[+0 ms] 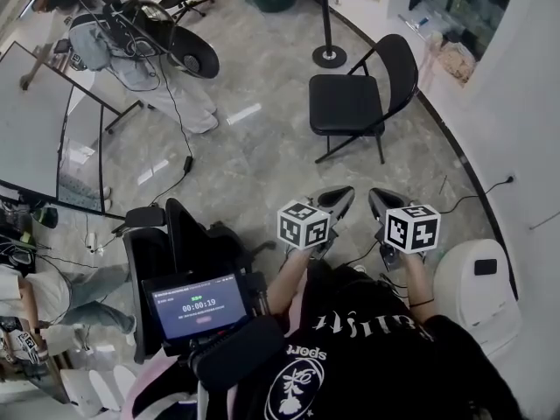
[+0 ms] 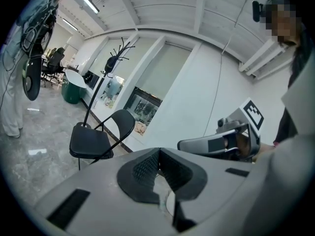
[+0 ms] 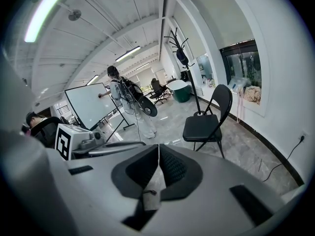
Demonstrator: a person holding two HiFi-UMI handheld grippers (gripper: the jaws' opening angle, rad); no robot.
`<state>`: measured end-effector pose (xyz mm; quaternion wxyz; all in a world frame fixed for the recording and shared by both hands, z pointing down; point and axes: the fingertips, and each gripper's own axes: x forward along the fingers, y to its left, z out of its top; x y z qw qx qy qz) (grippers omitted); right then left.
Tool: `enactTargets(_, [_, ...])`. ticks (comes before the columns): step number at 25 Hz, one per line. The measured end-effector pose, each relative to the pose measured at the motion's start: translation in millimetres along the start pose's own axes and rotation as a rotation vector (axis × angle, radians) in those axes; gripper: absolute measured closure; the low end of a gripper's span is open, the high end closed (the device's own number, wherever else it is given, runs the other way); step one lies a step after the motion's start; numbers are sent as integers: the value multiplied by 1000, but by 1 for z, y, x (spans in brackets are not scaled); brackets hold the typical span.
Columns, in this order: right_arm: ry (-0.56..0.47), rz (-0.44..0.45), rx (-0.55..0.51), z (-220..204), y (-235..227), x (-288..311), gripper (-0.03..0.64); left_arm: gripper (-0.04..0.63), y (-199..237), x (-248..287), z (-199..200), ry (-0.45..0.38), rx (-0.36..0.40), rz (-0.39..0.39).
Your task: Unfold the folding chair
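The black folding chair (image 1: 346, 103) stands unfolded on the grey floor, its seat down and its back toward the white wall. It also shows in the left gripper view, chair (image 2: 91, 140), and in the right gripper view, chair (image 3: 203, 126). My left gripper (image 1: 337, 201) and right gripper (image 1: 382, 201) are held side by side close to my body, well short of the chair and touching nothing. The left gripper (image 2: 158, 154) is shut with nothing between its pads. The right gripper (image 3: 158, 151) is likewise shut and empty.
A coat stand's round base (image 1: 329, 57) sits just behind the chair. A person (image 1: 131, 42) stands at a whiteboard (image 1: 35, 121) to the left. A black office chair (image 1: 175, 243) with a timer screen is by my left side. A white bin (image 1: 477, 287) is at my right.
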<state>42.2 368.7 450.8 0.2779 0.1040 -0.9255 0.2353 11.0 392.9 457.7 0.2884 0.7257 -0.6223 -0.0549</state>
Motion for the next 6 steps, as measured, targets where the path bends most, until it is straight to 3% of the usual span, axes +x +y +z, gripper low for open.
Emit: enactTargets(6, [10, -2, -1, -3, -6, 3, 595, 592, 3, 6, -5, 9, -12, 0])
